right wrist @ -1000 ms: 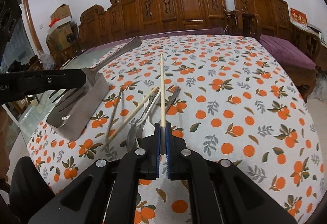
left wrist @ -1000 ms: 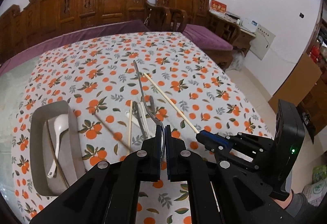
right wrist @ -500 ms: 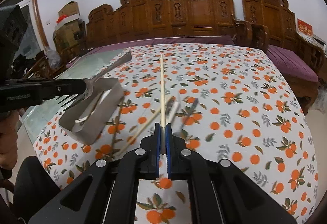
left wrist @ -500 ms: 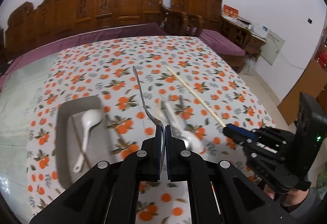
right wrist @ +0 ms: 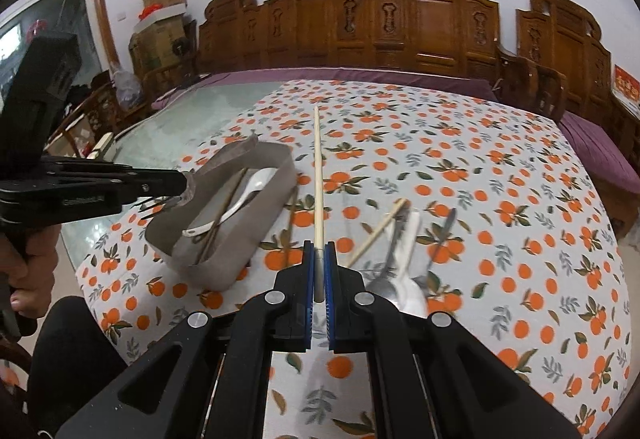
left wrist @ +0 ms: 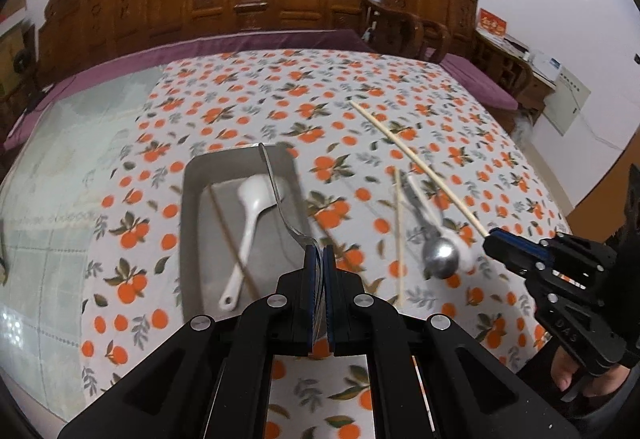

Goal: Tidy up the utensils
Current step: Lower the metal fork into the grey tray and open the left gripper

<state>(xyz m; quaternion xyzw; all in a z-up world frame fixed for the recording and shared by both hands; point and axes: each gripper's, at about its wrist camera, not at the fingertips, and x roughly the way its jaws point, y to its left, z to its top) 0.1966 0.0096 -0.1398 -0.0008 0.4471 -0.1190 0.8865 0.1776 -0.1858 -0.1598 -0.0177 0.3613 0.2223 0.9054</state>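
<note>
My left gripper (left wrist: 319, 253) is shut on a metal fork (left wrist: 276, 191), gripped just above the tines, its handle slanting up over the grey metal tray (left wrist: 188, 207). In the tray lie a white ceramic spoon (left wrist: 250, 207) and a dark chopstick (left wrist: 228, 227). My right gripper (right wrist: 319, 249) is shut on a pale wooden chopstick (right wrist: 317, 167) that points away over the cloth, to the right of the tray (right wrist: 248, 239). The right wrist view shows the left gripper (right wrist: 182, 185) at the tray's near left corner, with the fork's tines (right wrist: 156, 205) sticking out behind it.
Loose on the orange-print tablecloth (left wrist: 248, 107), right of the tray, lie a metal spoon (left wrist: 440, 259), another pale chopstick (left wrist: 398, 231), a white spoon (right wrist: 410, 251) and more cutlery. Carved wooden chairs (right wrist: 420, 31) line the far side. A person's hand (right wrist: 28, 259) holds the left tool.
My left gripper has carried the fork leftward from above the loose utensils to above the tray. My right gripper, still on the chopstick, has also shifted left towards the tray and risen a little.
</note>
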